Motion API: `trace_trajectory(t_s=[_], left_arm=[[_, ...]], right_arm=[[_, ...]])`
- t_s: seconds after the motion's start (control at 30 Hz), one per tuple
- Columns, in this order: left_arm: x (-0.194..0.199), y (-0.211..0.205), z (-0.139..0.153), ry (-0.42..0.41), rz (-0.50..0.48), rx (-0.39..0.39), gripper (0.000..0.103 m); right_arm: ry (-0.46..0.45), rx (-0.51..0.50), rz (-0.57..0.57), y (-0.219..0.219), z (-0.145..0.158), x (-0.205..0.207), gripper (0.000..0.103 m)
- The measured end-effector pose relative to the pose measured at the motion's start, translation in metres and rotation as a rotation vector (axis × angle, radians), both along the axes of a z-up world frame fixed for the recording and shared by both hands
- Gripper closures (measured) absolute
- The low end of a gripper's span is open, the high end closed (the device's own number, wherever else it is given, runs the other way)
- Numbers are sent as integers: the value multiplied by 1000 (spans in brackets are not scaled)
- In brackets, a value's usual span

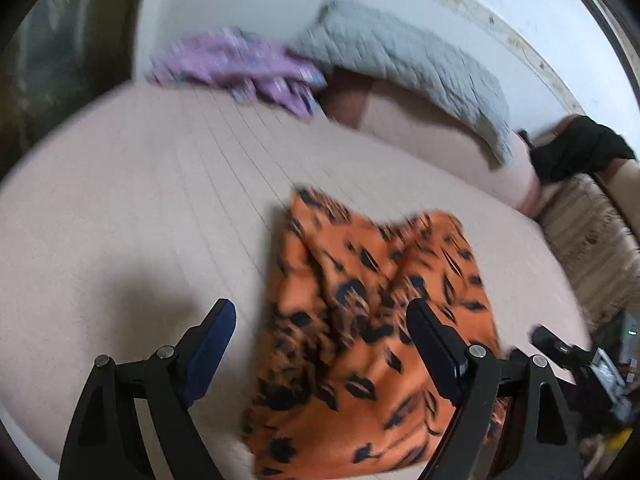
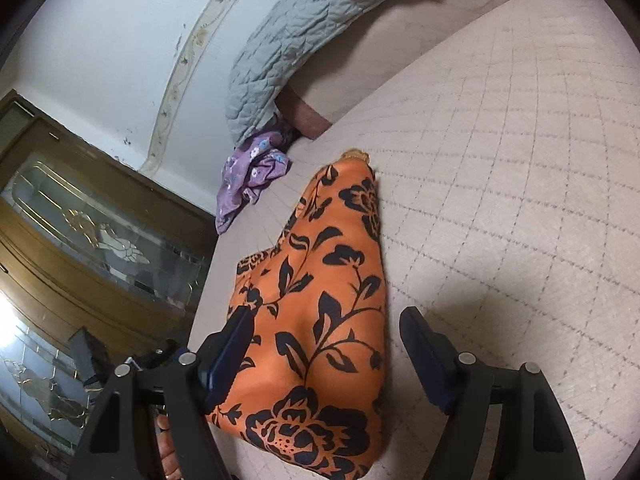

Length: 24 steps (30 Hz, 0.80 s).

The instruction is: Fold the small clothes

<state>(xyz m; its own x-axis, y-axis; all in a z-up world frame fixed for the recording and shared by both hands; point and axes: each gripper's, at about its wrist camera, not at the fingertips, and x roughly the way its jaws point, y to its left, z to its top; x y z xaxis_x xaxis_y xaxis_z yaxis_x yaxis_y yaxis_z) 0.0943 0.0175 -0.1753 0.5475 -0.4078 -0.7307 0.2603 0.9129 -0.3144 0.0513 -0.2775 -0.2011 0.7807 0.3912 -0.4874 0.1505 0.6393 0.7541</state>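
Pale quilted bed (image 2: 520, 160) carries my orange black-flowered cloth (image 2: 332, 320). Both tongs, left (image 1: 320, 312) and right (image 2: 324, 320), tilt downward over it, jaws apart, gripping nothing.

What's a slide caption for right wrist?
Open right gripper above orange garment on bed.

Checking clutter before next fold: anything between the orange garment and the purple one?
Nothing: only bare quilted mattress separates orange garment from purple garment, clearest in right wrist view.
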Motion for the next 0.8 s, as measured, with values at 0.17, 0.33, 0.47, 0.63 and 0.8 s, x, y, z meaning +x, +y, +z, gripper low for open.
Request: trace_trajectory(t_s=[0.17, 0.33, 0.47, 0.63, 0.8], left_arm=[[0, 4, -1, 30, -3, -34, 15], [2, 8, -2, 52, -9, -66, 15], [19, 18, -23, 227, -41, -221, 15], [30, 37, -43, 383, -20, -449, 10], [35, 39, -49, 430, -4, -519, 7]], right_arm=[[-5, 0, -24, 2, -2, 0, 26], [-109, -60, 21, 14, 16, -5, 42], [-34, -32, -2, 8, 4, 1, 42], [41, 136, -48, -20, -21, 7, 32], [105, 223, 27, -14, -41, 29, 29]])
